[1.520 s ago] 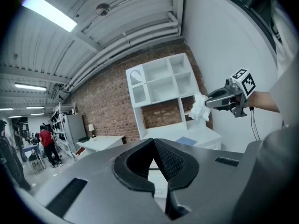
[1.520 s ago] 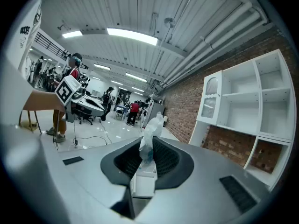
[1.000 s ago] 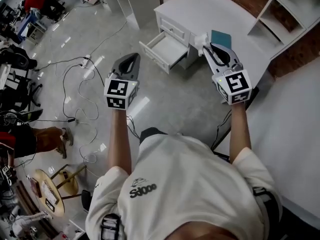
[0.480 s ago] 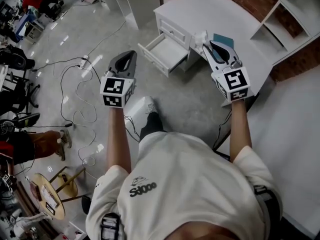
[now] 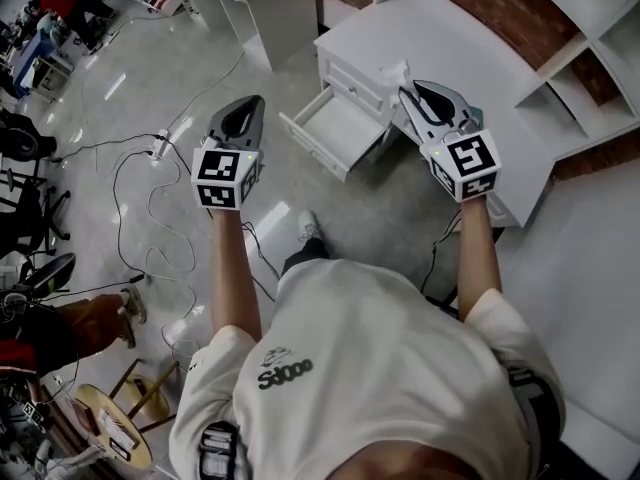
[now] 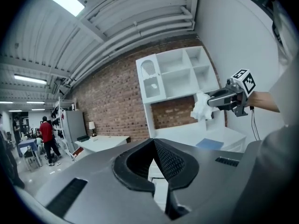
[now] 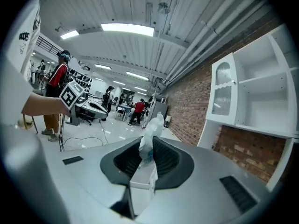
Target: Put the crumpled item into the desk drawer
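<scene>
Fingers [image 7: 168, 161] of right gripper [image 7: 148, 140] only slightly apart, clamped on crumpled item [image 7: 152, 127], white. Long axis of crumpled item in line with the fingers, free end sticking out past the tips, pointing straight ahead of them. Off to their left, left gripper [image 6: 153, 141] with fingers closed tip to tip, nothing between. Below and left of the right tips, between both grippers, open drawer [image 5: 312, 148]. Beyond the tips, desk [image 5: 440, 28]. Compared with a second earlier: same clamp, same pose of crumpled item; blue pad [image 6: 210, 143] on desk now almost hidden behind right gripper from above; shoe [image 5: 308, 226] newly visible on floor [image 5: 200, 118] near drawer.
</scene>
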Demonstrator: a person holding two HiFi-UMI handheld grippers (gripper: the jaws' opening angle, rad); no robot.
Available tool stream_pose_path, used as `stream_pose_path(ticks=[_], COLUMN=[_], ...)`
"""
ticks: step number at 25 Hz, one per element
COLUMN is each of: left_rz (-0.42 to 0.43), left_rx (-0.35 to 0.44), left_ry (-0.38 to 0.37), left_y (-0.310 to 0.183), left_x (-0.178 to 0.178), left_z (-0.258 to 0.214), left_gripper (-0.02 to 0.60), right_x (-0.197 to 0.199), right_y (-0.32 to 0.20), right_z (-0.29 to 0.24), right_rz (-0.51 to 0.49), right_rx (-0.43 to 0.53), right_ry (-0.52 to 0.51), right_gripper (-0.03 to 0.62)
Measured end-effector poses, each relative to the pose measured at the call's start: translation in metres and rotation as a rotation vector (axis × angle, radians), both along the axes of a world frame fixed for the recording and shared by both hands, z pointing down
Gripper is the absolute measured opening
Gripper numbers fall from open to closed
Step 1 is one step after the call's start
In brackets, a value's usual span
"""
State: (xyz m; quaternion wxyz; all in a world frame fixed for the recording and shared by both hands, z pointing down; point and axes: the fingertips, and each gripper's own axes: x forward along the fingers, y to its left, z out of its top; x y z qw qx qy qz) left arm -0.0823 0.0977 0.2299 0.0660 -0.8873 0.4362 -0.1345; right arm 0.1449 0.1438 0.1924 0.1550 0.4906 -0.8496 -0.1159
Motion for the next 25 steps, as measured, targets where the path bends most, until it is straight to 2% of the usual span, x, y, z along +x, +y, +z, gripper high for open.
stream_pose_path(ticks=[11, 21, 25], left_rz=[0.021, 0.063, 0.03], left_rx=[-0.068, -0.119, -0.155], left_ry=[-0.008, -0.004, 0.012], left_y=[-0.126, -0.201, -0.232], left_x=[-0.031, -0.049, -0.052], left_z=[0.014, 0.042, 0.06], left_gripper=[0.018, 0.018, 0.017], right_x=[-0.045, -0.071, -0.071], right_y=[-0.124, -0.203, -0.232], right_z=[0.011, 0.045, 0.064], right_rz=[-0.008, 0.004, 0.026], right_rx=[-0.072, -0.174, -0.216], right_ry=[-0.04, -0.006, -0.012], right_gripper=[0.057, 0.055, 0.057])
